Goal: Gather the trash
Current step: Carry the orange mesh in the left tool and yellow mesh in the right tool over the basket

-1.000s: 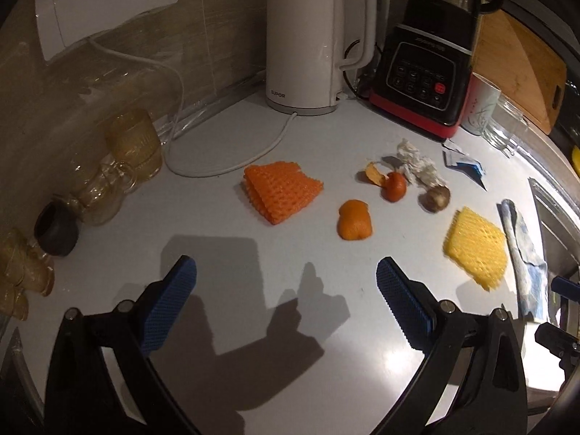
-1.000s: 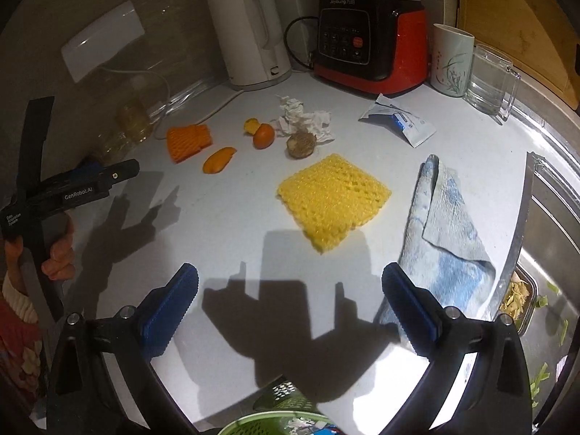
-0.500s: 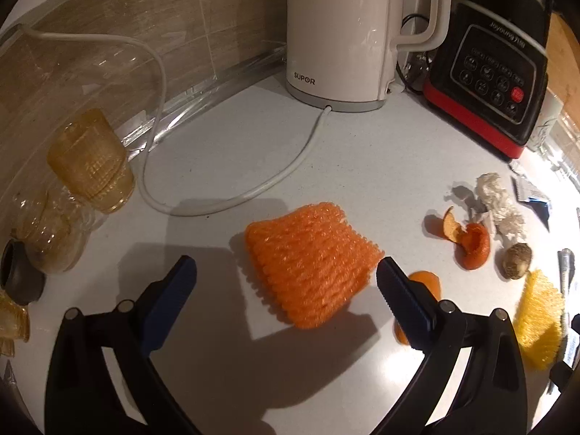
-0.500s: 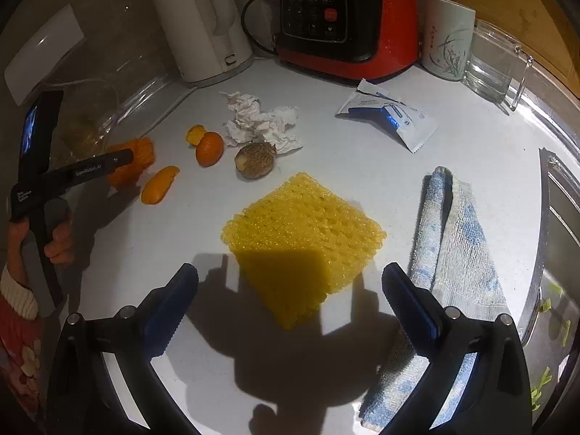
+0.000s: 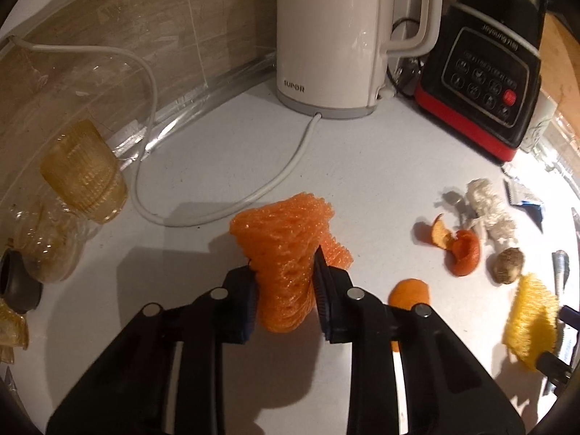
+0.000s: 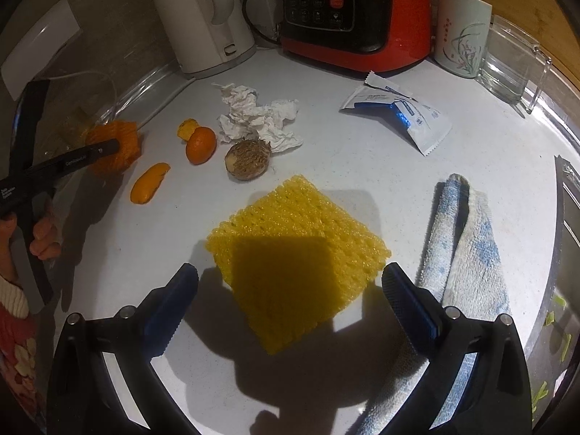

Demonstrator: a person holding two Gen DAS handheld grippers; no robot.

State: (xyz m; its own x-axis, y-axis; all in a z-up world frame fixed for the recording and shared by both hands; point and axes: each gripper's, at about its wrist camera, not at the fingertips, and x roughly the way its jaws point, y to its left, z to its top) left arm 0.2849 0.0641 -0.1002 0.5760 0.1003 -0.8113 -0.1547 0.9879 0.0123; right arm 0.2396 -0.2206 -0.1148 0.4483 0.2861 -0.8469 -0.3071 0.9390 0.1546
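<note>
My left gripper (image 5: 284, 282) is closing on the orange foam net (image 5: 286, 250); both pads press its sides and it stands crumpled between them on the white counter (image 5: 362, 166). From the right wrist view that net (image 6: 127, 137) shows at the far left, behind the left gripper's finger. The yellow foam net (image 6: 301, 250) lies flat between the wide-open jaws of my right gripper (image 6: 290, 279), untouched. Loose on the counter are an orange peel strip (image 6: 149, 183), a tangerine peel (image 6: 201, 145), a crumpled tissue (image 6: 259, 117), a brown husk (image 6: 248, 159) and a white-blue sachet (image 6: 398, 112).
A white kettle (image 5: 333, 36) with its cord (image 5: 282, 177) and a red-black blender base (image 5: 485, 76) stand at the back. Amber glasses (image 5: 83, 177) crowd the left. A blue-white cloth (image 6: 460, 239), a mug (image 6: 462, 47) and a glass jug (image 6: 511, 61) are right; the sink edge (image 6: 560, 217) borders it.
Both grippers moved forward and down over the counter. The left jaws went from wide open to squeezed on the orange net. The right jaws stayed open and came around the yellow net.
</note>
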